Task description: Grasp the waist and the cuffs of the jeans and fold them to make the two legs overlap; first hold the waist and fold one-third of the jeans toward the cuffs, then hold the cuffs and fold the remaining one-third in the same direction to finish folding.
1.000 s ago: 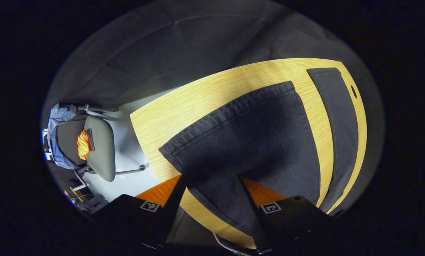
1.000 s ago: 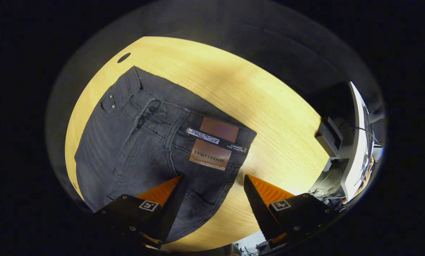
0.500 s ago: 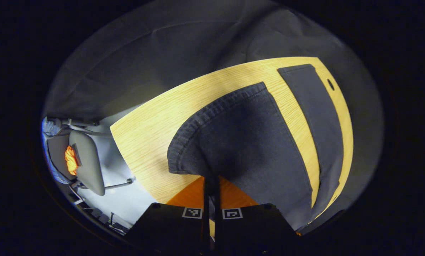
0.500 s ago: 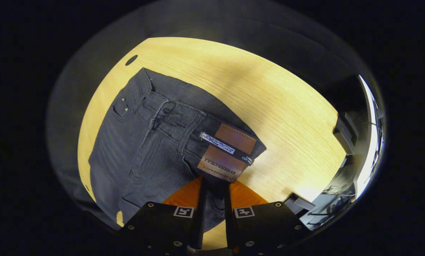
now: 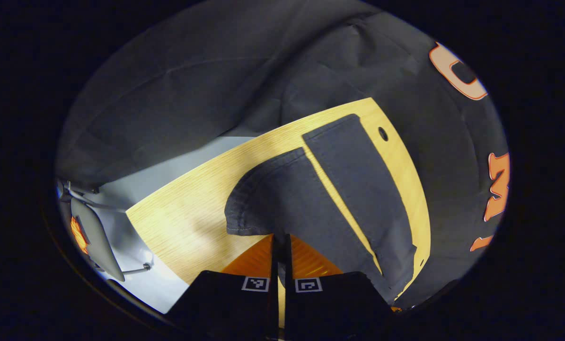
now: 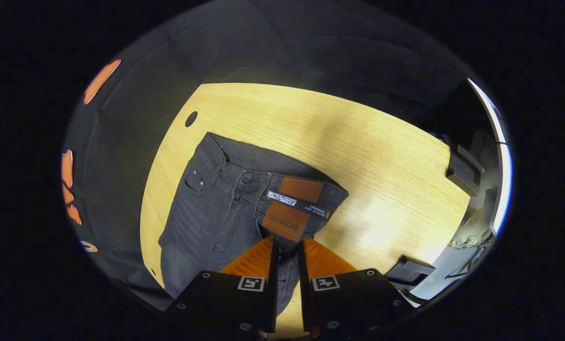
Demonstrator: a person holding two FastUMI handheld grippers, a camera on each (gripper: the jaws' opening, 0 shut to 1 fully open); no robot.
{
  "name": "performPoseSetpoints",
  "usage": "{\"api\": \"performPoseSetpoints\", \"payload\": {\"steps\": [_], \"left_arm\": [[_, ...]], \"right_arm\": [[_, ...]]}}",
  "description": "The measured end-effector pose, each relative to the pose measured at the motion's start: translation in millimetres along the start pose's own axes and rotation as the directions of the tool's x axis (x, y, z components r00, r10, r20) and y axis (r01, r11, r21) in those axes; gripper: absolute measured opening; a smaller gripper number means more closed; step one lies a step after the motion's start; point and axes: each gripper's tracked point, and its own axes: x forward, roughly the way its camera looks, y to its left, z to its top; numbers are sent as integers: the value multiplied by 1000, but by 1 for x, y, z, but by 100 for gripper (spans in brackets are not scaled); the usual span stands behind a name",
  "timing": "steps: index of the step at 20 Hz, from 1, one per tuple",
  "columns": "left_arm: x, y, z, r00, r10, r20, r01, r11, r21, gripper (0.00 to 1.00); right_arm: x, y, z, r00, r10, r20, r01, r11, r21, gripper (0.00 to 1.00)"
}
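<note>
Dark grey jeans lie on a light wooden table [image 5: 188, 218]. In the left gripper view my left gripper [image 5: 278, 239] is shut on the near leg's cuff [image 5: 263, 189], which is raised off the wood; the far leg [image 5: 358, 175] lies flat beside it. In the right gripper view my right gripper [image 6: 286, 244] is shut on the waist of the jeans [image 6: 244, 199] just below the brown leather patch [image 6: 294, 206], and that corner of the waistband is lifted. The fabric between the fingers is hidden.
A round cable hole [image 6: 190, 118] sits near the table's far edge beyond the waist. Dark brackets [image 6: 462, 168] stand at the table's right edge in the right gripper view. A grey chair [image 5: 93, 237] stands on the floor left of the table in the left gripper view.
Both grippers were open a second ago around the denim; each has since shut on it and risen, lifting the near cuff and the waist corner, so the table looks smaller.
</note>
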Motion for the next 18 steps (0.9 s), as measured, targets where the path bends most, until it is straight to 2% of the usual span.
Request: {"api": "performPoseSetpoints", "payload": {"steps": [2, 3, 4, 5, 8, 11, 15, 16, 17, 18], "left_arm": [[-3, -16, 9, 1000, -24, 7, 23, 999, 39, 5], [-2, -17, 12, 1000, -14, 5, 13, 998, 60, 5], [1, -20, 14, 1000, -11, -1, 11, 997, 70, 5], [0, -22, 15, 1000, -13, -5, 13, 997, 76, 5], [-1, -31, 19, 1000, -26, -15, 27, 997, 65, 6], [-6, -47, 37, 999, -52, 6, 52, 997, 48, 5], [-5, -65, 59, 999, -49, 9, 49, 998, 39, 5], [-1, -71, 64, 999, -45, 9, 44, 998, 41, 5], [3, -78, 72, 999, -43, 15, 42, 998, 55, 5], [8, -86, 80, 999, -41, 21, 40, 997, 70, 5]], "right_arm": [[-2, 12, 8, 999, 27, 43, -27, 1000, 15, 21], [13, 9, 10, 999, 46, 17, -47, 998, 29, 20], [3, -2, 7, 1000, 8, 20, -9, 998, 56, 14], [8, 4, -1, 1000, 17, -5, -17, 997, 75, 8], [-2, 9, 8, 1000, 21, 22, -23, 996, 85, 7], [-9, 25, 16, 999, 21, 47, -22, 999, 38, 7], [-17, 62, 30, 994, 86, 68, -87, 996, 24, 7], [-33, 67, 25, 993, 93, 76, -95, 995, 21, 7], [-15, 77, 38, 993, 99, 71, -101, 995, 17, 6], [-19, 84, 40, 992, 110, 61, -111, 994, 12, 6]]}}
